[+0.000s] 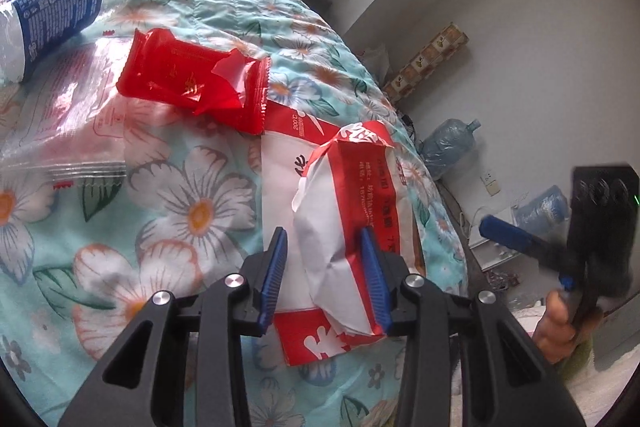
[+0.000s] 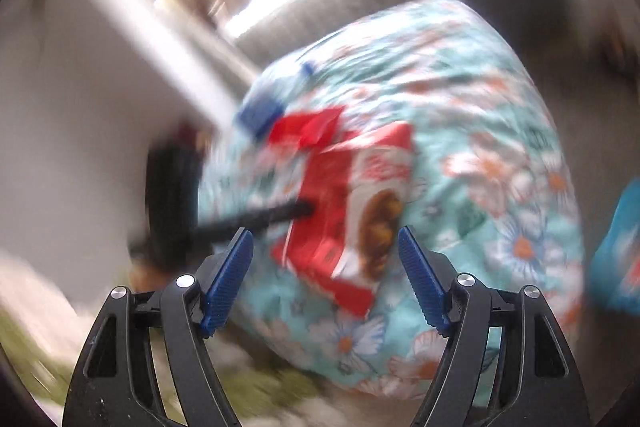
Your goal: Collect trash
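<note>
While the left gripper (image 1: pixel 325 269) straddles the near end of a crumpled red-and-white wrapper (image 1: pixel 347 223) on the flowered quilt (image 1: pixel 192 211), its jaws stand narrow; whether the pads already press on it cannot be told. The step in hand looks like picking up this piece. Next, the jaws probably need to close firmly on the thin, slippery packet before lifting.

Only the left wrist view shows sharply the red packet (image 1: pixel 192 79), the clear bag (image 1: pixel 60 115) and the plastic bottle (image 1: pixel 56 11) farther left. The blurred right wrist view shows the right gripper (image 2: pixel 326 277) wide and empty, near the quilt's edge.
</note>
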### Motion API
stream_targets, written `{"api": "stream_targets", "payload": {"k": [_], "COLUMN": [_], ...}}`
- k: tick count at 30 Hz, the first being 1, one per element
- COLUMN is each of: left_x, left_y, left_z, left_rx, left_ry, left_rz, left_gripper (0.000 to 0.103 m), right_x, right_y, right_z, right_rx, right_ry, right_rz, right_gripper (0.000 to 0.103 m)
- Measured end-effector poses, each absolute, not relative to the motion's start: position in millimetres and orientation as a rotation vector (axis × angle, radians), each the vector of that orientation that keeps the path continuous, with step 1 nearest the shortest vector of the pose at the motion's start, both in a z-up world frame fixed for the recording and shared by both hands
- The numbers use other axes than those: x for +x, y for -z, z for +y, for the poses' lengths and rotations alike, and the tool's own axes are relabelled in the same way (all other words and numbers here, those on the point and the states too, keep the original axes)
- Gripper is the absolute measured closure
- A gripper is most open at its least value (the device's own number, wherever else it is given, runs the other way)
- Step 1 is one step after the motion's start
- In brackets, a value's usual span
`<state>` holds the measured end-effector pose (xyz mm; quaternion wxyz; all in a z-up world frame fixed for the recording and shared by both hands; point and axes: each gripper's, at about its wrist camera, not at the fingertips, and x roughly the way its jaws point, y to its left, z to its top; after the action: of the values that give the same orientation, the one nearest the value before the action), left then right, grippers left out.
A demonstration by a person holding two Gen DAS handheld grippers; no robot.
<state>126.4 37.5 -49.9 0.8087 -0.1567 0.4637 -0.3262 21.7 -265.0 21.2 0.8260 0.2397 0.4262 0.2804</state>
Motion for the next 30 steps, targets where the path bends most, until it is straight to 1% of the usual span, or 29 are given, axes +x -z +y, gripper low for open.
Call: {"api": "stream_targets", "payload": {"k": [1,3,6,11,16,26,27,29,30], "left_x": [127.7,127.5,127.9,127.4,127.0,128.8,128.8,129.4,129.7], "left_y": [50.2,50.5,50.8,52.9,53.7,56.7,57.4,58.4,58.5], "left_z": [36.3,37.2,37.1,38.7,41.3,47.6,48.1,48.6,48.7], "left_rx": [-0.332,-0.327,-0.322,-0.322,-0.332,-0.372,-0.374,-0.376,-0.377], "left_ry": [0.695,0.689,0.684,0.683,0.683,0.703,0.707,0.712,0.715], "left_rz": [0.991,0.995,0.995,0.988,0.985,0.984,0.983,0.984,0.985], "left_gripper": [0.067,0.067,0.066,0.067,0.067,0.067,0.067,0.067,0.067], "right_x": [27.7,39.4,55.6,73.1,73.4,85.0,84.4,80.6,79.0], "right_y": [-13.7,3.8,28.6,57.3,56.3,53.7,54.0,53.3,54.4], "right_z": [-270.3,-271.3,-265.1,-246.6,-236.0,-215.6,-216.0,-216.6,-218.8], "right_rx": [0.587,0.693,0.773,0.901,0.905,0.835,0.840,0.838,0.840], "right_ry": [-0.596,-0.597,-0.583,-0.649,-0.652,-0.631,-0.624,-0.599,-0.583], "right_rz": [0.925,0.979,1.072,1.165,1.145,1.132,1.130,1.127,1.126], "right_gripper": [0.035,0.037,0.043,0.048,0.049,0.048,0.050,0.058,0.067]}}
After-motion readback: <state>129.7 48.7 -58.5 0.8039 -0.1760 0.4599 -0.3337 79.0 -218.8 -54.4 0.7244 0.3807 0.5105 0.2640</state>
